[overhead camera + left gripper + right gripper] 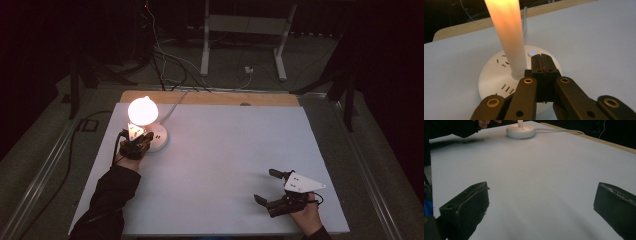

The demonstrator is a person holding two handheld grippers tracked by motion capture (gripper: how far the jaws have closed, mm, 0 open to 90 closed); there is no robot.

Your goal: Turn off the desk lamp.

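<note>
Left hand-held gripper [543, 65] closed, tips over socket base [499, 82].

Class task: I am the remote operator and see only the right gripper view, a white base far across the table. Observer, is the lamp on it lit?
Observer: Yes, the lamp glows bright in the high view.
Operator: Where is the left gripper?
Observer: The left gripper is shut, tips over the round socket base near its power button.
Operator: Is that button lit?
Observer: It shows a small blue light.
</note>
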